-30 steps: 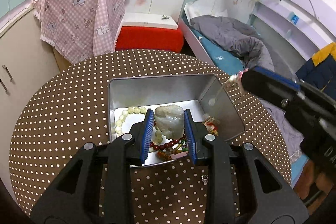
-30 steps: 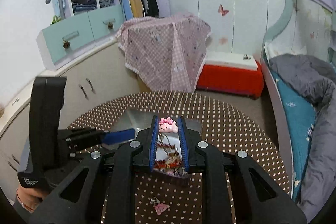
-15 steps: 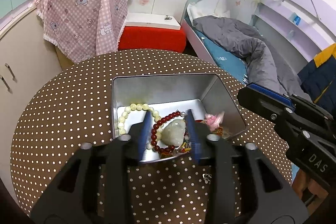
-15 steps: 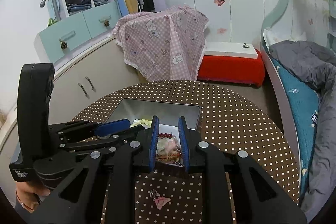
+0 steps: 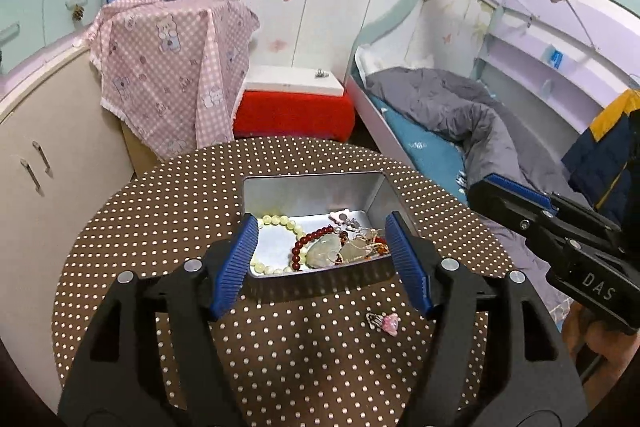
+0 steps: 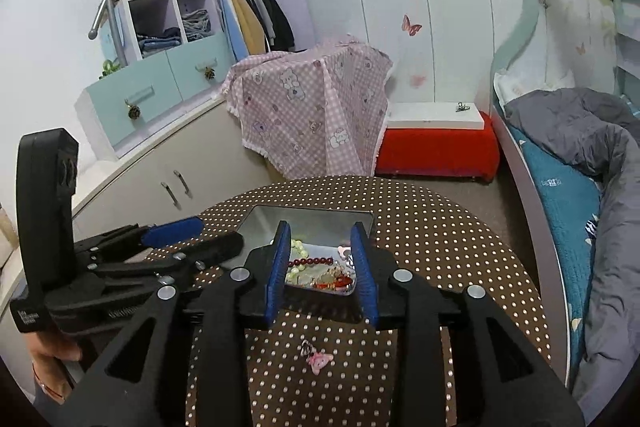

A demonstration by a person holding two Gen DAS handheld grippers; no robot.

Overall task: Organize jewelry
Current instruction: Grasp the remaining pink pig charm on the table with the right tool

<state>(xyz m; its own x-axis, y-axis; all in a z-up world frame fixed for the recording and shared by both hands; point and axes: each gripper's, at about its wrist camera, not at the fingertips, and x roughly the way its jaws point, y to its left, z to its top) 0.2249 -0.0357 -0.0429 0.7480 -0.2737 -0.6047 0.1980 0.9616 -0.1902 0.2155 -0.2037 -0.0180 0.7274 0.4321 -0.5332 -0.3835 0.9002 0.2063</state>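
Inside the tin [image 5: 280, 193], the pale stone pendant [image 5: 322, 253] now lies released; both the left claw [image 5: 322, 263] and right claw [image 6: 322, 269] have spread empty. One pink charm [image 5: 390, 323] remains on the desk [image 5: 160, 219].

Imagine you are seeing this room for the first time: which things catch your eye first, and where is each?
A metal tin in the middle of the dotted round table holds a heap of bracelets. In front of it, alone on the cloth, lies a pink hair clip. Behind the table, a pink checked cloth is draped beside a red box.
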